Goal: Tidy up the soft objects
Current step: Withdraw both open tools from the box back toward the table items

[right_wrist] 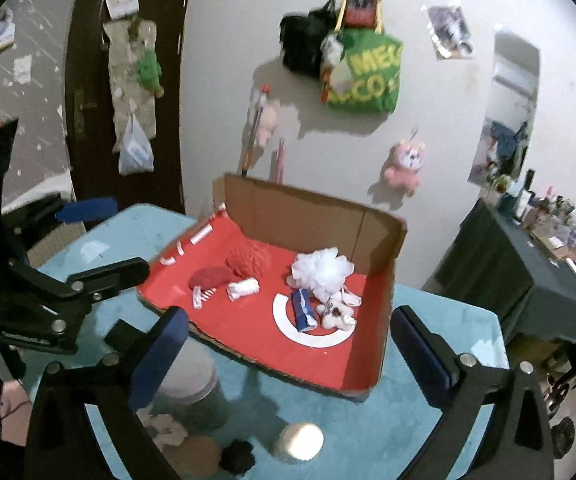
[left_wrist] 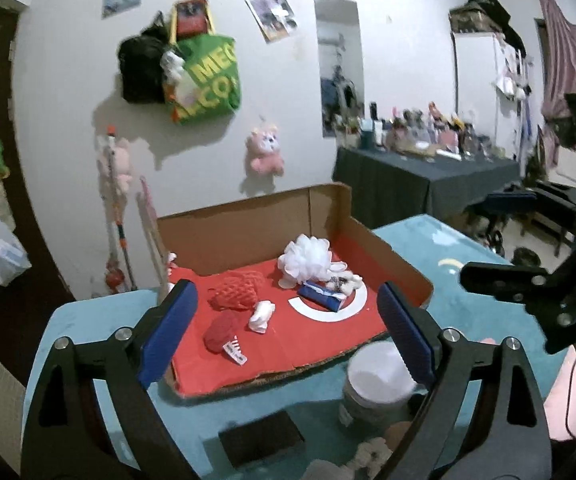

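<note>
We hold left gripper (left_wrist: 288, 332) & right gripper (right_wrist: 288, 344) wide open, empty, above cardboard box (right_wrist: 320, 208) w/ soft items gathered inside.

A cardboard tray (left_wrist: 404, 268) sat on the table (left_wrist: 448, 236), its tall wall at the back. In it, a mesh pouf (left_wrist: 308, 258) lay rearmost, a tissue packet (left_wrist: 322, 296) just before it, a net sponge (left_wrist: 235, 292) and knitted ball (left_wrist: 219, 330) leftward

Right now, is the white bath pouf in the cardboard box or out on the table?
In. The white bath pouf sits on the cardboard box's red floor near its back wall.
</note>
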`<state>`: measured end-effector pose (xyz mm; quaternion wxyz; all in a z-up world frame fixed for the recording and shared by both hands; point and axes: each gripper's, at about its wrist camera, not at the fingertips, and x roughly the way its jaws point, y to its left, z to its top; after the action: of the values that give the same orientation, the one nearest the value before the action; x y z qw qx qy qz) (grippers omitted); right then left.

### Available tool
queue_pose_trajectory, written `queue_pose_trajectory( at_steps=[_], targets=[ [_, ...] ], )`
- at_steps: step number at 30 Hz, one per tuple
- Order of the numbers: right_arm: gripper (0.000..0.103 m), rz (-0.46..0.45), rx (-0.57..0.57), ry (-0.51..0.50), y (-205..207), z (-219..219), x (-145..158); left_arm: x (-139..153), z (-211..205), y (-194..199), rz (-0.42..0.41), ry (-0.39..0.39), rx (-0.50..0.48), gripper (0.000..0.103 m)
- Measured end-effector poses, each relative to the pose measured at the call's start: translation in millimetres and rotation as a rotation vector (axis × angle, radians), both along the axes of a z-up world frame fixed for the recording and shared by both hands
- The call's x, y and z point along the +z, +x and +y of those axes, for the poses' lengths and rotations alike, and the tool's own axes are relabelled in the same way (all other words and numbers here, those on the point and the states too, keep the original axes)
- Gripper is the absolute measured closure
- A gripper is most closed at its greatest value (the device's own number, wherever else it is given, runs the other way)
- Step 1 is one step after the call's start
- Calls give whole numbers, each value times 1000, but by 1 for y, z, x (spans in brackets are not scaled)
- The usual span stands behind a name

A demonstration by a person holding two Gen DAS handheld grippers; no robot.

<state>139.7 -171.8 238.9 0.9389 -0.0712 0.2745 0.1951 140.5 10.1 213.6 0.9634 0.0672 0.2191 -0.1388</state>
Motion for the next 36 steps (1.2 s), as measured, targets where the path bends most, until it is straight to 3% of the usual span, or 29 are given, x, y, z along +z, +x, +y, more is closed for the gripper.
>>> queue_pose_trajectory(
  at_steps=[8, 16, 26, 36],
  targets=[
    [0, -137, -84, 42, -79, -10, -4, -10, -2, -63, -80, -56, 64, 8],
    [0, -187, -150, 77, -127, -16, -29, -36, -5, -111, -109, -77, 114, 6],
    [0, -161, -223, 101, -147, -17, -76, -74, -6, -130, -87, -64, 171, 6],
    [0, -60, -252, 107, -138, -18, -128, -127, -4, -123, 52, -64, 195, 6]
  ],
)
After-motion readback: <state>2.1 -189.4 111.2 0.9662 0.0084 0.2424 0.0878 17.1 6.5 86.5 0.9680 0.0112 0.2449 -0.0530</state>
